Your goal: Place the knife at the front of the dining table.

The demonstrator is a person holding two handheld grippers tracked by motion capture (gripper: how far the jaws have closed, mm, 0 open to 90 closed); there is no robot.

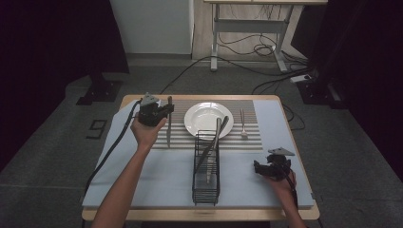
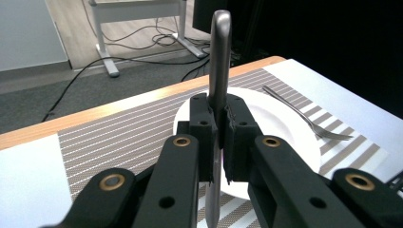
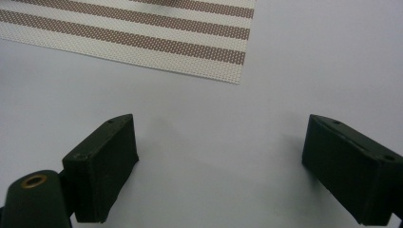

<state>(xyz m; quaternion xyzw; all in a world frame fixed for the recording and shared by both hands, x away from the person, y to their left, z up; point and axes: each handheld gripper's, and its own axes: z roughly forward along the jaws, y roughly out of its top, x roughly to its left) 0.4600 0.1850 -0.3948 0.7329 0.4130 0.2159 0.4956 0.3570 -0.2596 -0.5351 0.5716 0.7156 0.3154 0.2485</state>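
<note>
Wire rack [image 1: 206,166] blocks mid-table; mat [image 1: 157,175] btwn rack & left edge free.

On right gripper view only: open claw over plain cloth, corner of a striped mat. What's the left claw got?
Observer: The left claw is shut on a knife.
Operator: Where is it?
Observer: Over the striped placemat, just left of a white plate.
Operator: Fork out yet?
Observer: Yes, a fork lies on the placemat to the right of the plate.
Operator: Anything else on the table?
Observer: A black wire rack stands in front of the plate, with a utensil leaning in it.
</note>
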